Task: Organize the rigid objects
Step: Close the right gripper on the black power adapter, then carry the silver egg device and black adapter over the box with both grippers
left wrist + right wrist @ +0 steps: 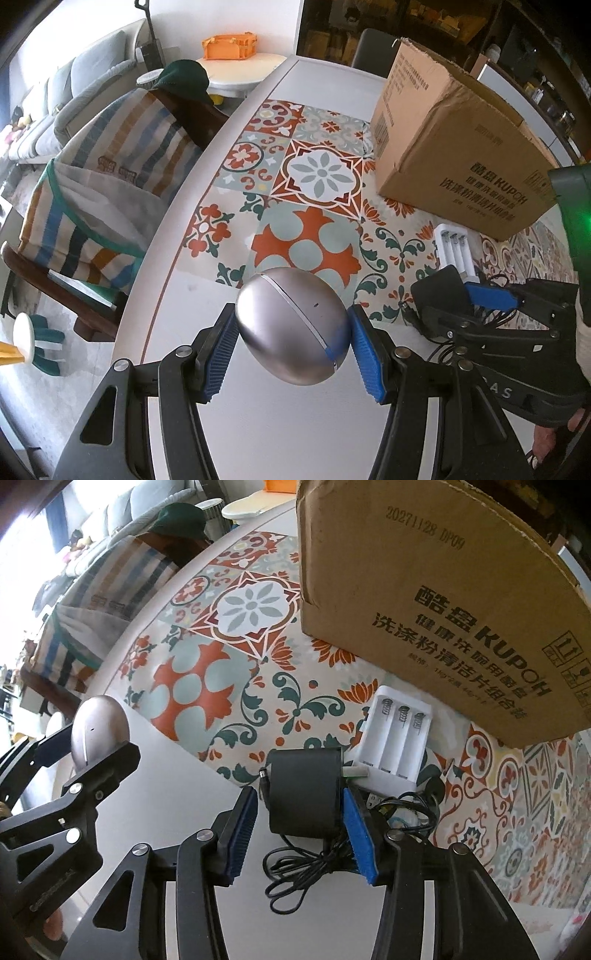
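My left gripper (pixel 293 345) is shut on a silver egg-shaped object (pixel 291 326), both blue pads touching its sides above the white table edge; it also shows in the right wrist view (pixel 98 725). My right gripper (pixel 301 829) stands open around a black power adapter (pixel 304 794); the right pad touches it, the left pad is apart. The adapter's black cable (pixel 303 867) lies coiled between the fingers. The adapter (pixel 439 291) also shows in the left wrist view. A white battery holder (pixel 393 734) lies just beyond the adapter.
A large cardboard box (pixel 454 147) (pixel 443 590) stands on the patterned tablecloth (pixel 306 177) at the right. A chair with a striped bag (pixel 110 166) stands at the table's left edge. An orange crate (pixel 229 46) sits on a small round table behind.
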`<state>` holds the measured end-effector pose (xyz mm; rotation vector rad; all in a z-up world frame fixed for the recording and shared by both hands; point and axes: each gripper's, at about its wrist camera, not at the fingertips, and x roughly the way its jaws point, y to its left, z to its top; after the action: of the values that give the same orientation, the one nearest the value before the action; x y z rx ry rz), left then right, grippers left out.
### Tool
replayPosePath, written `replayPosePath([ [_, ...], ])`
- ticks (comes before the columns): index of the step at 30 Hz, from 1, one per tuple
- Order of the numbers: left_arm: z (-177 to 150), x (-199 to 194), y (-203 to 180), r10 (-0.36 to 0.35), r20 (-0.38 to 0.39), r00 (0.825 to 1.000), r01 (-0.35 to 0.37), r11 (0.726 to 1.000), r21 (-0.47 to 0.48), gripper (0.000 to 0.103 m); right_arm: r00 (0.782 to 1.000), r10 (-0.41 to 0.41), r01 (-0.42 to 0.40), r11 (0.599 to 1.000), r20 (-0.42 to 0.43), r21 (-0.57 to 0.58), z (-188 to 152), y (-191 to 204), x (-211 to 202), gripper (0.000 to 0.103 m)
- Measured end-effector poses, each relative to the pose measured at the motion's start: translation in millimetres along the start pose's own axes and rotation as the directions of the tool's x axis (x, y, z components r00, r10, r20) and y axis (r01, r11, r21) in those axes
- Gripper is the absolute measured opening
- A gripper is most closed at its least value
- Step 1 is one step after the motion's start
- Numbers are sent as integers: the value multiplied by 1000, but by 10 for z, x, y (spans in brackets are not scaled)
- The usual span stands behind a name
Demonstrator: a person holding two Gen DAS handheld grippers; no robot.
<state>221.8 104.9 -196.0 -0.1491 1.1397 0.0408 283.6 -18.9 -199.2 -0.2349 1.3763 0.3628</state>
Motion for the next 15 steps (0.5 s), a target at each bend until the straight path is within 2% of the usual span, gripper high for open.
replayPosePath([
  [7,-36,37,10,6,-9,1000,-6,1000,-1,59,998,-68,68,997,-9,-40,34,85,157,49],
  [9,-41,35,4,7,-9,1000,-7,1000,2,59,997,-74,74,997,-2,-33,36,75,159,43],
  [15,-33,-54,-67,3,8,1000,-4,1000,30,59,999,-33,33,999,20,9,-49,-44,68,43],
])
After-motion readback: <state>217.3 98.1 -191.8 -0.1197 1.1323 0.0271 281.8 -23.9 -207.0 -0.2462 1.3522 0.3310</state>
